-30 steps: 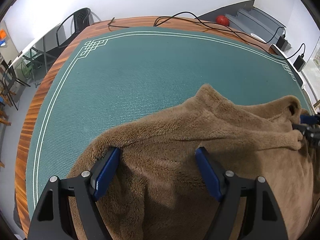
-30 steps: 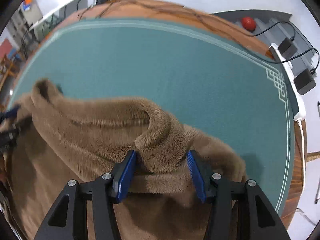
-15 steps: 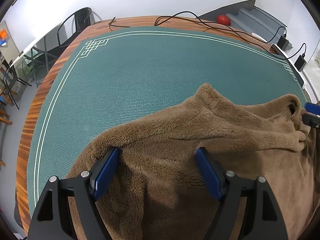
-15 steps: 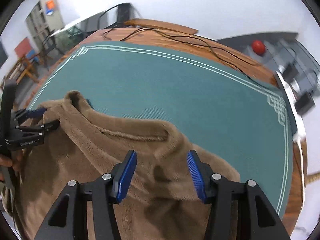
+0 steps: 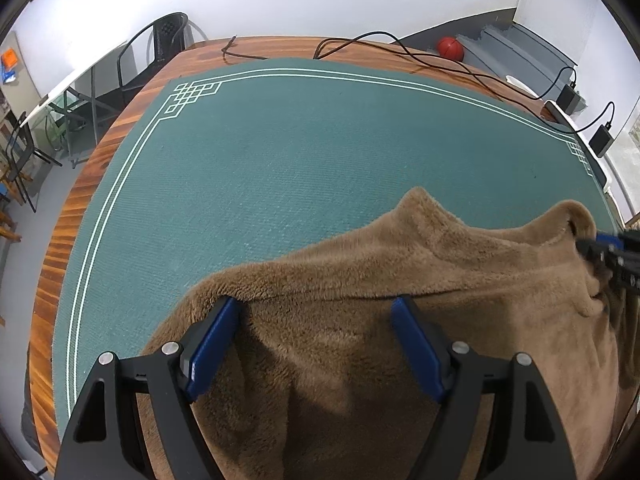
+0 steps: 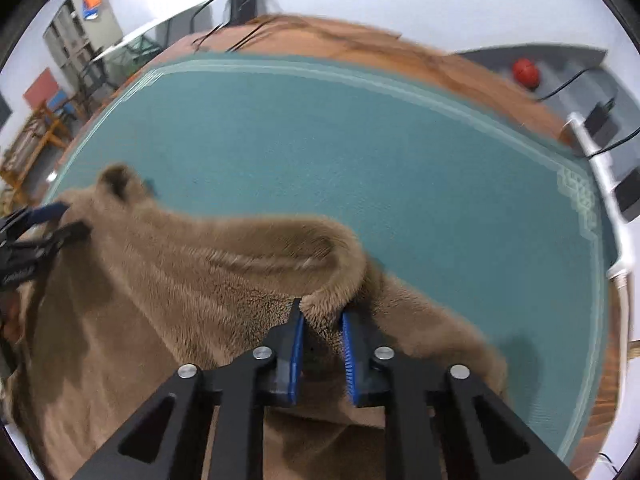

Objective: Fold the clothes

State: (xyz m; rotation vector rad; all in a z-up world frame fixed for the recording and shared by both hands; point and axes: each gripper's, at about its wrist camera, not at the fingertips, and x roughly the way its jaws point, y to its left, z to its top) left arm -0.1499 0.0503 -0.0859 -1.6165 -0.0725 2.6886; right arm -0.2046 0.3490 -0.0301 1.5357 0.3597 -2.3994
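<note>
Brown garment looking plush, fuzzy fleece; green mat showing matt woven texture; table gleaming glossy wood.

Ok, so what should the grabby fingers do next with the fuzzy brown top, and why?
Probably the left gripper should close. The right gripper has just been closing and now pinches a fold of the brown fleece top, while the left fingers stand wide apart over the cloth, holding nothing. Both need a hold before lifting it off the green mat.
</note>
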